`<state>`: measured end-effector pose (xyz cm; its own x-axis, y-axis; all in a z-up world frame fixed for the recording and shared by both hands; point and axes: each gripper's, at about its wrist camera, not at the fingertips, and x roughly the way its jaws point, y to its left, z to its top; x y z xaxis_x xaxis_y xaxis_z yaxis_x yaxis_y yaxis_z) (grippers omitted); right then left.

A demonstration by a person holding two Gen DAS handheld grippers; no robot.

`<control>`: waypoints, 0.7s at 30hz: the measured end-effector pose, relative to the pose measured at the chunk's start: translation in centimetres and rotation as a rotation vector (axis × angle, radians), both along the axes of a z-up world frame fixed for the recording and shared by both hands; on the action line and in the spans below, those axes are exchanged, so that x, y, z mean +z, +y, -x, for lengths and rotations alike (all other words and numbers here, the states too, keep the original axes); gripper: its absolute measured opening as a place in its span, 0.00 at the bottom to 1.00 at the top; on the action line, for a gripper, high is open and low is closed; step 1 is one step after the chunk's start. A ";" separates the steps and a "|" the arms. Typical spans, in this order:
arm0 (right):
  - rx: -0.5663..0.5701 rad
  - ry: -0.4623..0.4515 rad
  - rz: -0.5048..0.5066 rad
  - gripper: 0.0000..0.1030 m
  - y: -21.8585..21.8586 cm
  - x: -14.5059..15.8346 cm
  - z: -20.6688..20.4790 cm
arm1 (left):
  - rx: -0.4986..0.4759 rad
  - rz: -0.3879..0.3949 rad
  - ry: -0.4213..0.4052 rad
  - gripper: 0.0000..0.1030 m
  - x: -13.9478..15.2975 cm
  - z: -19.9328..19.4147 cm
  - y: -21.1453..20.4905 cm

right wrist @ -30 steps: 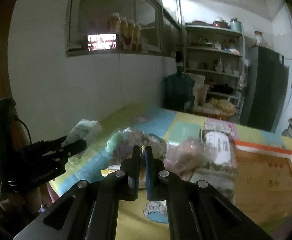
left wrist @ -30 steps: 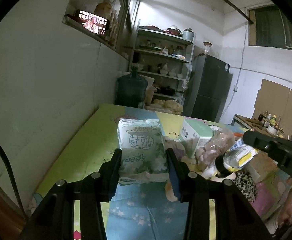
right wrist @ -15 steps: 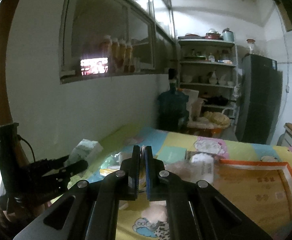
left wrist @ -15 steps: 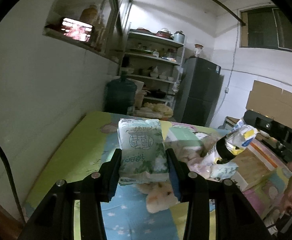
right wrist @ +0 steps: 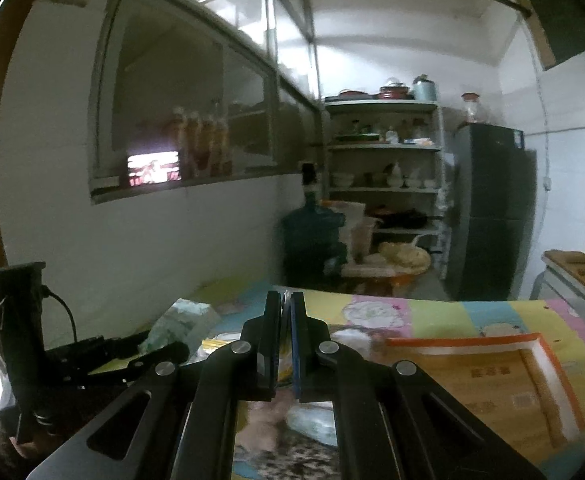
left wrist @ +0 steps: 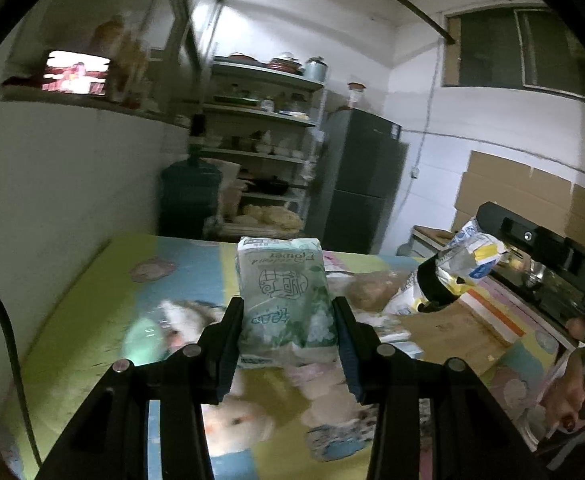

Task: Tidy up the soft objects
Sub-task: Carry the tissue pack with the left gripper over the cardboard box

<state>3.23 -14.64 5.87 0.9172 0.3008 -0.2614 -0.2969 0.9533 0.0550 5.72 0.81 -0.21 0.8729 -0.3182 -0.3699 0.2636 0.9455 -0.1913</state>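
The left gripper (left wrist: 288, 334) grasps a green-and-white tissue pack (left wrist: 284, 292), its fingers pressed on both sides of it and holding it upright above the table (left wrist: 88, 320) with its colourful cartoon mat. The right gripper (right wrist: 286, 344), to the right of the tissue pack, is clenched almost fully on a thin yellow-and-white packet (left wrist: 460, 264), also lifted clear. Plush toys (left wrist: 236, 424) lie blurred on the table below the tissue pack.

Both grippers raised: left gripper (left wrist: 288, 332) carries tissue pack (left wrist: 282, 292) higher above the mat (left wrist: 88, 304); right gripper (right wrist: 286, 344) lifts yellow-white packet (left wrist: 458, 264) upward.
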 end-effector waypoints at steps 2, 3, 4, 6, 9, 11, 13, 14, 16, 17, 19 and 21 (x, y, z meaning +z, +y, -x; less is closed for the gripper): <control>-0.026 -0.009 -0.003 0.05 -1.2 0.1 0.2 | -0.029 -0.002 0.002 0.43 0.1 -0.4 -1.4; -0.039 -0.012 -0.006 0.05 -1.8 0.1 0.3 | -0.043 0.000 0.002 0.43 0.1 -0.5 -2.0; -0.052 -0.016 -0.008 0.05 -2.4 0.2 0.4 | -0.059 0.002 0.003 0.43 0.2 -0.8 -2.7; -0.081 -0.023 -0.015 0.05 -3.7 0.4 0.5 | -0.091 0.007 0.005 0.43 0.3 -1.2 -4.0; -0.126 -0.034 -0.023 0.05 -5.8 0.4 0.7 | -0.131 0.010 0.007 0.43 0.4 -1.5 -6.1; -0.152 -0.038 -0.027 0.05 -7.0 0.3 0.8 | -0.161 0.005 0.010 0.43 0.4 -1.9 -7.7; -0.182 -0.041 -0.031 0.05 -8.5 0.2 0.9 | -0.192 0.010 0.019 0.43 0.5 -2.2 -9.3; -0.195 -0.041 -0.033 0.05 -9.2 0.1 0.9 | -0.207 0.013 0.025 0.43 0.4 -2.3 -10.0; -0.222 -0.041 -0.032 0.05 -10.4 -0.2 1.1 | -0.240 0.012 0.035 0.43 0.4 -2.9 -11.6; -0.238 -0.039 -0.032 0.05 -11.1 -0.4 1.1 | -0.250 0.010 0.036 0.43 0.3 -2.9 -12.3; -0.262 -0.031 -0.039 0.05 -12.3 -0.9 1.0 | -0.283 0.003 0.044 0.43 0.1 -3.2 -14.3; -0.290 -0.023 -0.045 0.05 -13.6 -1.4 0.9 | -0.309 -0.004 0.057 0.43 -0.3 -3.5 -16.0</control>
